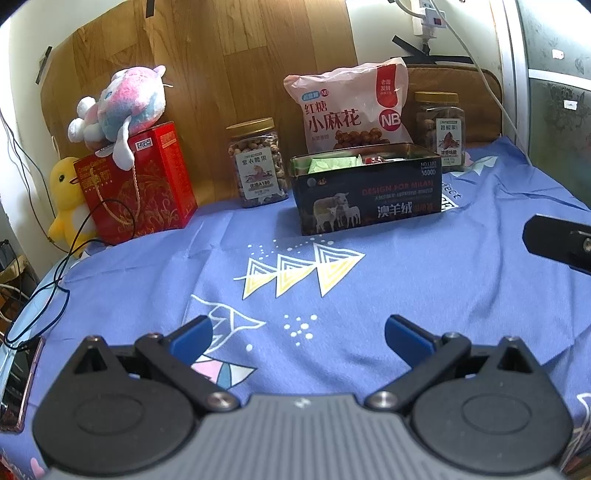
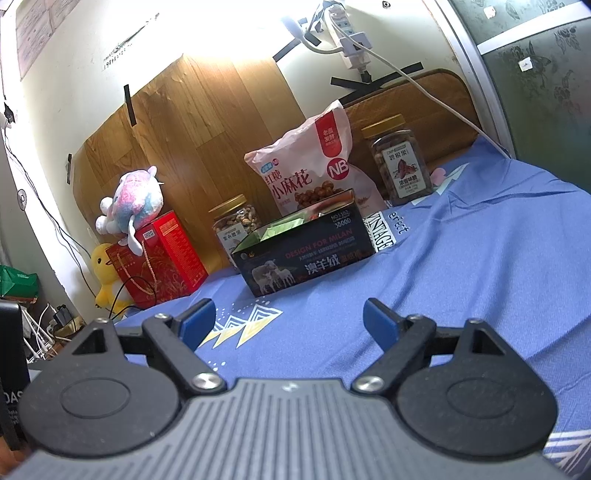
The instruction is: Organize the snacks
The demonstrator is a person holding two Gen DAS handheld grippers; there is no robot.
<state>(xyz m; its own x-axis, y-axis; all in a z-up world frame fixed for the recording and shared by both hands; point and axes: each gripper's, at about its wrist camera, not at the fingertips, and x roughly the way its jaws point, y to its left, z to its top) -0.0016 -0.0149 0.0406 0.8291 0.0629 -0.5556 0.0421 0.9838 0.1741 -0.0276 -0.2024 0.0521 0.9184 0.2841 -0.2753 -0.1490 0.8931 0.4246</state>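
A blue patterned cloth (image 1: 406,280) with yellow triangles covers the bench, and behind it a sheet with wood grain (image 1: 229,74) is fixed to the pale wall (image 2: 92,74) with strips of black tape. A white power strip (image 2: 347,33) hangs high on the wall under very bright light, and a white cable (image 2: 424,88) runs down from it toward the cloth. At the right edge stands a dark panel with a flower pattern (image 2: 539,96) in a pale frame.

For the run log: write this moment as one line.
left gripper: open, empty | right gripper: open, empty | black tin: open, packets inside | pink snack bag: behind tin
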